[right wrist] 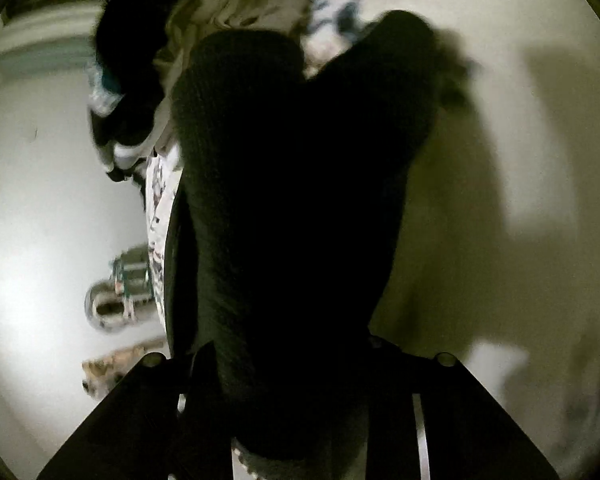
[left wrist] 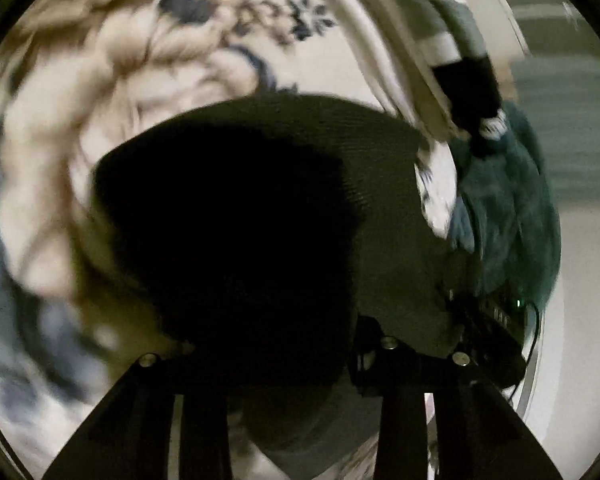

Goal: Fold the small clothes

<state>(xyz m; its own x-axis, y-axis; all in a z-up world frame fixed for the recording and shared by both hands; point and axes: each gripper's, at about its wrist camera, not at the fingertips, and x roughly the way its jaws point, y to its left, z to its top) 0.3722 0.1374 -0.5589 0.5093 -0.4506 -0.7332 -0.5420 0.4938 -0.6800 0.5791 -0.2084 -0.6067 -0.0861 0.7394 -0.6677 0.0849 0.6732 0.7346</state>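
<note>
A dark knit garment [left wrist: 260, 216] fills the middle of the left wrist view and lies over my left gripper [left wrist: 284, 364], hiding its fingertips; the cloth runs down between the jaws. In the right wrist view the same dark garment [right wrist: 292, 208] rises out of my right gripper [right wrist: 296, 368], bunched between the jaws and lifted off the pale sheet, where it casts a shadow. Its far end forks into two lobes. Both pairs of pads are covered by cloth. The black housing of the right gripper [left wrist: 496, 328], with a green light, sits at the garment's right edge.
A floral cream-and-blue bed sheet [left wrist: 140, 80] lies rumpled underneath. A teal cloth [left wrist: 508, 200] and a black-and-white striped garment [left wrist: 444, 44] lie to the right. A pile of clothes [right wrist: 132, 80] sits at the upper left, and a small metallic object [right wrist: 112, 304] beyond the bed edge.
</note>
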